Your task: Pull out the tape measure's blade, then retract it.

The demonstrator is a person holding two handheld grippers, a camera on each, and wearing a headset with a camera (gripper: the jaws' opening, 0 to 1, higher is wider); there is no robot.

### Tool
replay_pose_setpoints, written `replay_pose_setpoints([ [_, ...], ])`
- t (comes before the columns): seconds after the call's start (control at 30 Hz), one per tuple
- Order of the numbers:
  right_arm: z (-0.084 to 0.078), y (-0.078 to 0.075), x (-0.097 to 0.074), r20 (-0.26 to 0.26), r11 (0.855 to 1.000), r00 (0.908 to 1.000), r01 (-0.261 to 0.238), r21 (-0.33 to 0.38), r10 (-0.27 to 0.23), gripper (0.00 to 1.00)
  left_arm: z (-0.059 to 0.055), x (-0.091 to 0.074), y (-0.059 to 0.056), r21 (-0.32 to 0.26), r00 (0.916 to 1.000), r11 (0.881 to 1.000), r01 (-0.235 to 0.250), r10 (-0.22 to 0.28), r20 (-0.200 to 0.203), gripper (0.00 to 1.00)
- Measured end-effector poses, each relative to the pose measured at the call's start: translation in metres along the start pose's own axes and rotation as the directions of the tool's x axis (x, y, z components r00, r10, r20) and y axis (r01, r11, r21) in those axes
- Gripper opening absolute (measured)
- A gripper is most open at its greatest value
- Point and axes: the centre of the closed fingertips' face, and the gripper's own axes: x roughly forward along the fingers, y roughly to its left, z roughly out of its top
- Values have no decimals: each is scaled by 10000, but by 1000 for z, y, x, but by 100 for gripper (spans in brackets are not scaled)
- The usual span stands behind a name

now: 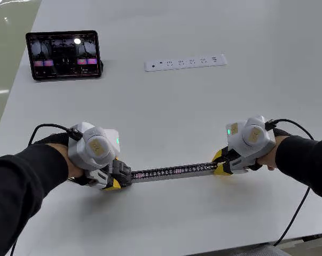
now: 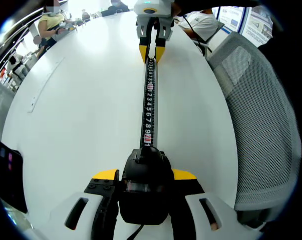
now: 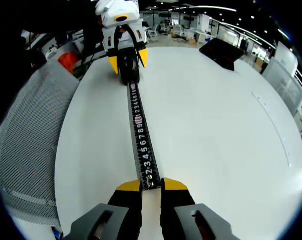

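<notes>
The black tape measure case [image 2: 144, 182] sits between the yellow-tipped fingers of my left gripper [image 1: 116, 178], which is shut on it at the table's near left. Its black blade [image 1: 174, 171] with white numbers runs out flat across the table to the right. My right gripper [image 1: 220, 163] is shut on the blade's end hook [image 3: 151, 184]. In the left gripper view the blade [image 2: 148, 105] stretches away to the right gripper [image 2: 151, 51]. In the right gripper view the blade [image 3: 139, 135] leads to the case [image 3: 126, 65] held by the left gripper [image 3: 126, 61].
A tablet [image 1: 64, 54] stands propped at the far left of the white table [image 1: 193, 106], and a white power strip [image 1: 185, 62] lies at the far middle. A grey mesh chair [image 2: 263, 130] stands by the table's near edge. People sit far off at the table's end.
</notes>
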Motion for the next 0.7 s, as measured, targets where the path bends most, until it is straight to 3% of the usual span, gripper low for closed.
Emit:
replay_pose_setpoints([
  [0.7,-10,-3,-9,-89,9999,9999,115,128,-114,9,-1,0,0,6,10000,10000,-21,21,-3,34],
])
